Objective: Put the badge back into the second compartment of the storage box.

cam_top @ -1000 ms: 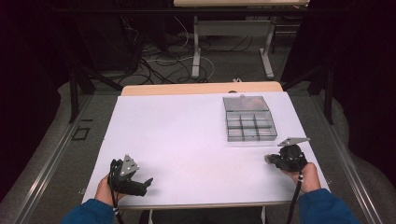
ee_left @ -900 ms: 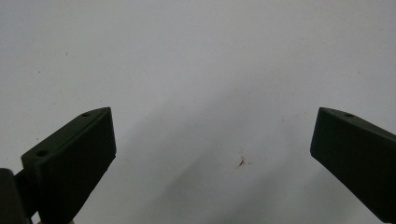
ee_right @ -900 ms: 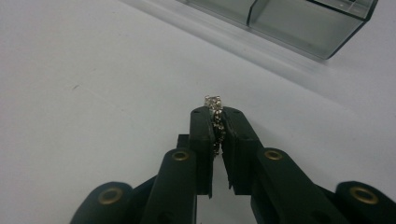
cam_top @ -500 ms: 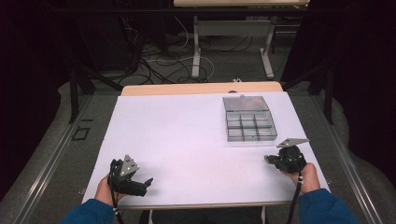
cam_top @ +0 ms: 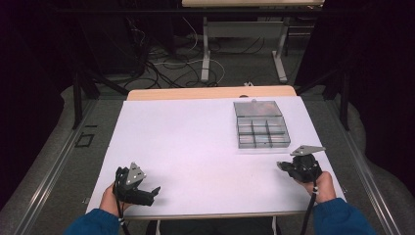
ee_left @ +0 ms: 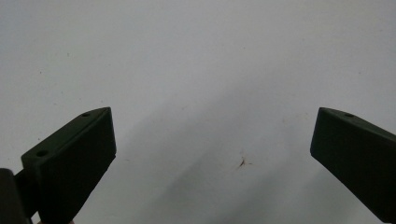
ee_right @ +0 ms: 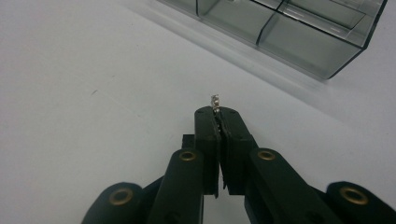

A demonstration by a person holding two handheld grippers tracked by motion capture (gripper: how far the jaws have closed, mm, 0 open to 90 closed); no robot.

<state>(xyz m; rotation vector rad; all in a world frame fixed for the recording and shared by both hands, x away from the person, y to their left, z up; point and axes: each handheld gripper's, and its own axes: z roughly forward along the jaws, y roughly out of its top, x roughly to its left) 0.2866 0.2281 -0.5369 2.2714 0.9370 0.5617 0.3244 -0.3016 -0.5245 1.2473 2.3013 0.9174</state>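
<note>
tiny metal part [ee_right: 215, 101] poking out of right gripper [ee_right: 218, 114] tips: too small to tell what it is, most of it buried between jaws. in high view can't make out that part at all. compartment box [ee_right: 299, 32] cut off by top and right edge in right gripper view (contents not readable, one pale speck at top edge). left gripper [ee_left: 212, 154]: both jaws clipped by bottom edge. high view: forearms cut off at bottom, box contents too small to tell.
</note>
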